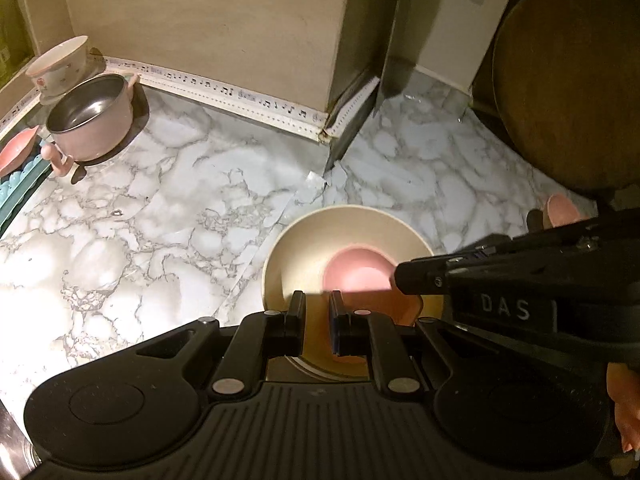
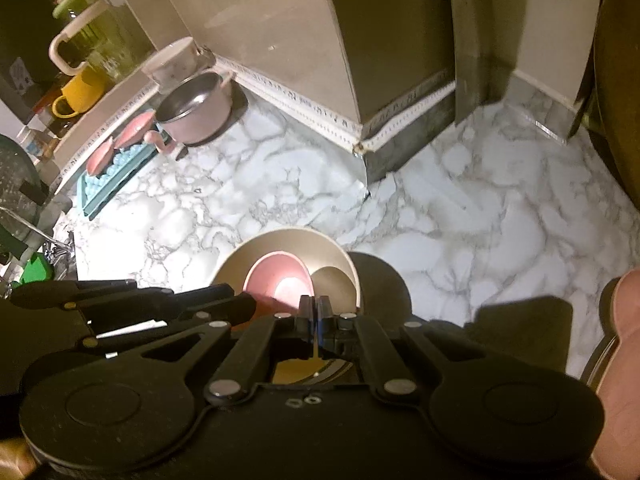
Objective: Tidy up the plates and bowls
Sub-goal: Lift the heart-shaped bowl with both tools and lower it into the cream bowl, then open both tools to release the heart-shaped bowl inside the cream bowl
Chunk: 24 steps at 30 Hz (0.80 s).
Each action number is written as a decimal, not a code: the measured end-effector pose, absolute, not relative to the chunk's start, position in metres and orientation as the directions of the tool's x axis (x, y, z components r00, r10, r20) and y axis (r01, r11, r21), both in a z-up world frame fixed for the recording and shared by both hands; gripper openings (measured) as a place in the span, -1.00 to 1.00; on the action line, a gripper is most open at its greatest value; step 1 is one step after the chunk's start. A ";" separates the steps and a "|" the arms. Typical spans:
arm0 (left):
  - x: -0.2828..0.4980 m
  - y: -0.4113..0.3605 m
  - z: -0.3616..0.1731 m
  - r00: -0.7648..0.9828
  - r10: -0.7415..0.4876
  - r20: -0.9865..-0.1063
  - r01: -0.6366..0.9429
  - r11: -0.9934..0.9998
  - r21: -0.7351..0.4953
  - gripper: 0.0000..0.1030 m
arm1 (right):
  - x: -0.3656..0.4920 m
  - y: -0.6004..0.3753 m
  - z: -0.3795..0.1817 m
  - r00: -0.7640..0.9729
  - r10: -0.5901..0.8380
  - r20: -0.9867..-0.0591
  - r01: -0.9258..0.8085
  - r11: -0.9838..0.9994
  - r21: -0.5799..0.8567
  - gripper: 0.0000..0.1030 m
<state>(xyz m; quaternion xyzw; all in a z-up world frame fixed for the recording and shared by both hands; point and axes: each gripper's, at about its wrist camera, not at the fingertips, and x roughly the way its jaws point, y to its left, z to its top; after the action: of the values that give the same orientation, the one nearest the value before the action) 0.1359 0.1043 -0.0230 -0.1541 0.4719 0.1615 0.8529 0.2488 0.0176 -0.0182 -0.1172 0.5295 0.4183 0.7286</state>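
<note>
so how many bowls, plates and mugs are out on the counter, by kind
Bowls: 4, namely cream bowl, pink bowl inside it, steel-lined pink bowl, floral white bowl
Pink plates in rack: 2
Yellow mug: 1
Total: 7

A small pink bowl sits nested, seemingly upright, inside a cream bowl

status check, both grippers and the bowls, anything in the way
Left gripper and right gripper both shut on cream bowl rim. Pink bowl nested inside. Marble counter ahead bare; metal pot far left.
</note>
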 end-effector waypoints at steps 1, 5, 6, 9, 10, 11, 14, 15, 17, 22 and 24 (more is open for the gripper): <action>0.137 0.104 -0.025 0.498 0.133 -0.857 -0.420 0.901 -0.105 -0.77 | 0.248 0.018 -0.020 0.091 0.481 -0.872 -0.731 0.627 0.270 -0.96; 0.137 0.106 -0.030 0.485 0.131 -0.865 -0.424 0.900 -0.102 -0.77 | 0.247 0.021 -0.024 0.093 0.471 -0.877 -0.721 0.640 0.267 -0.92; 0.136 0.106 -0.030 0.488 0.127 -0.864 -0.421 0.901 -0.105 -0.77 | 0.247 0.021 -0.024 0.096 0.468 -0.879 -0.720 0.642 0.263 -0.89; 0.135 0.107 -0.030 0.492 0.119 -0.862 -0.417 0.902 -0.114 -0.77 | 0.248 0.020 -0.025 0.100 0.462 -0.881 -0.714 0.650 0.260 -0.76; 0.135 0.107 -0.029 0.493 0.116 -0.862 -0.418 0.901 -0.118 -0.77 | 0.248 0.019 -0.025 0.098 0.465 -0.880 -0.713 0.650 0.263 -0.77; 0.134 0.107 -0.029 0.497 0.113 -0.860 -0.415 0.902 -0.121 -0.77 | 0.248 0.018 -0.024 0.097 0.468 -0.879 -0.711 0.650 0.268 -0.74; 0.133 0.104 -0.026 0.508 0.111 -0.854 -0.403 0.907 -0.122 -0.77 | 0.247 0.016 -0.020 0.091 0.479 -0.873 -0.711 0.645 0.280 -0.64; 0.133 0.104 -0.026 0.511 0.107 -0.853 -0.397 0.909 -0.124 -0.77 | 0.246 0.016 -0.019 0.095 0.481 -0.872 -0.714 0.643 0.277 -0.63; 0.132 0.103 -0.024 0.515 0.103 -0.851 -0.391 0.912 -0.127 -0.77 | 0.244 0.015 -0.015 0.099 0.488 -0.867 -0.717 0.639 0.278 -0.52; 0.129 0.102 -0.017 0.537 0.097 -0.838 -0.373 0.918 -0.133 -0.77 | 0.241 0.011 -0.005 0.121 0.503 -0.856 -0.720 0.638 0.273 -0.28; 0.127 0.103 -0.014 0.543 0.096 -0.834 -0.371 0.919 -0.136 -0.77 | 0.242 0.008 -0.002 0.127 0.507 -0.852 -0.716 0.642 0.275 -0.24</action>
<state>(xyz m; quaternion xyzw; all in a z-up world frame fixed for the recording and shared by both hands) 0.1274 0.1026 -0.0136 -0.1501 0.4584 0.1348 0.8656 0.2419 0.0082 -0.0023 -0.1009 0.5173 0.4110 0.7438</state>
